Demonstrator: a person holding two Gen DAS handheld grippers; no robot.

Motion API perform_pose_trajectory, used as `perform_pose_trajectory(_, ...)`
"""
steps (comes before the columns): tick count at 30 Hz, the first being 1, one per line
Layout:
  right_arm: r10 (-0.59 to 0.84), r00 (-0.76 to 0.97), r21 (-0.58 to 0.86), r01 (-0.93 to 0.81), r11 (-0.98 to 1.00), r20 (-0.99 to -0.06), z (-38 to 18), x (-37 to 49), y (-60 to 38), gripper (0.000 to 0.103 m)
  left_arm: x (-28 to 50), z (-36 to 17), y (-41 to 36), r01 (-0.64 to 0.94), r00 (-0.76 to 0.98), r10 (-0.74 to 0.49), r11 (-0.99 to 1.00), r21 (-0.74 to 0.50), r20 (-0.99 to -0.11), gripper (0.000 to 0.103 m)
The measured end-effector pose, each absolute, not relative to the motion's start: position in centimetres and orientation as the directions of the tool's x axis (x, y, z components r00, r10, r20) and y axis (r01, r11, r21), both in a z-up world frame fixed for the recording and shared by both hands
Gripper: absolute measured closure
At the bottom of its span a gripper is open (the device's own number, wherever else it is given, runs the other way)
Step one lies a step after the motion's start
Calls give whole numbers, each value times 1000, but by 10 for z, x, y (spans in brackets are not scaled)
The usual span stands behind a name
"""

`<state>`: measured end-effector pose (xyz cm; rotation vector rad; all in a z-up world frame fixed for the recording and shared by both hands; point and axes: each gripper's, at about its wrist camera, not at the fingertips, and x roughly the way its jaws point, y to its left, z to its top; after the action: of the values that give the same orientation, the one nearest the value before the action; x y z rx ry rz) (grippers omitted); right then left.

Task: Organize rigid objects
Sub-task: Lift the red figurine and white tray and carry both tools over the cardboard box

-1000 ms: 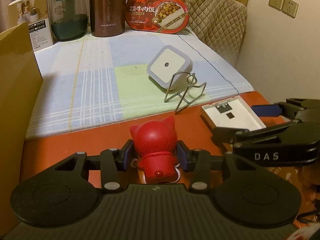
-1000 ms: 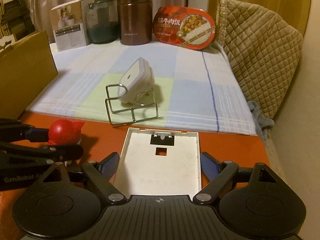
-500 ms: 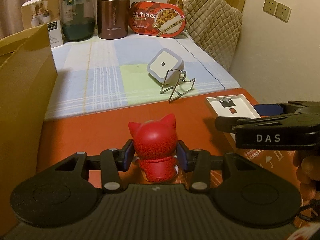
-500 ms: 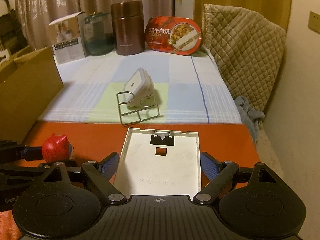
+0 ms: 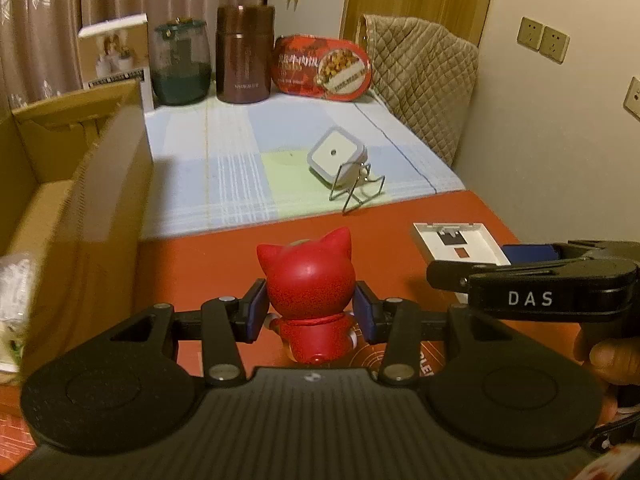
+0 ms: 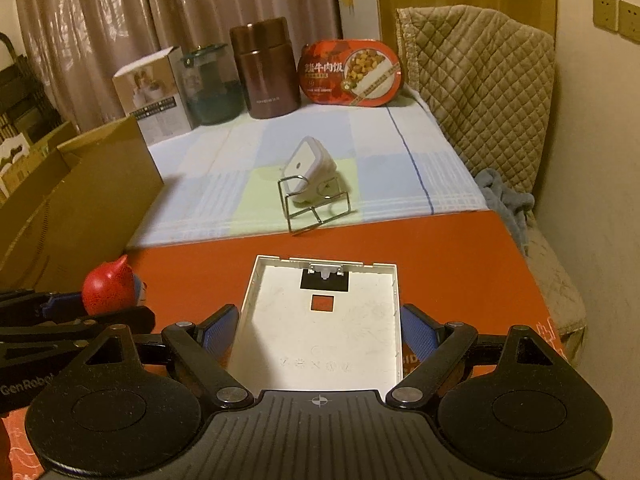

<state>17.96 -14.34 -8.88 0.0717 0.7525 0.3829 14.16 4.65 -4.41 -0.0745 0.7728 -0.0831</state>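
box: big cardboard box [image 5: 76, 208] sits left of my left claw, open top, nearest wall right beside it, so the drop looks like a short swing left

plate: white plate [image 6: 324, 320] sits between my right claw's [image 6: 320, 330] pads, long axis pointing away from me; pads on both long edges, looks held

toy: red toy [image 5: 310, 292] pinched upright in my left claw [image 5: 310, 312], over the red mat [image 5: 200, 264]

nearer: left claw's way closer to the box, I'd send it first

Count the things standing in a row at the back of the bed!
4: white box leftmost, glass jar, brown flask, red food tray rightmost. The cardboard could hide more.
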Motion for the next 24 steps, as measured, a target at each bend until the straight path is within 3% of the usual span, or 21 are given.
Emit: perform_pose_trajectory(24,415,730,134,-412,901,-543,7,118,-83,20,76,50,104,-14,816,-50,994,-106,-576,63)
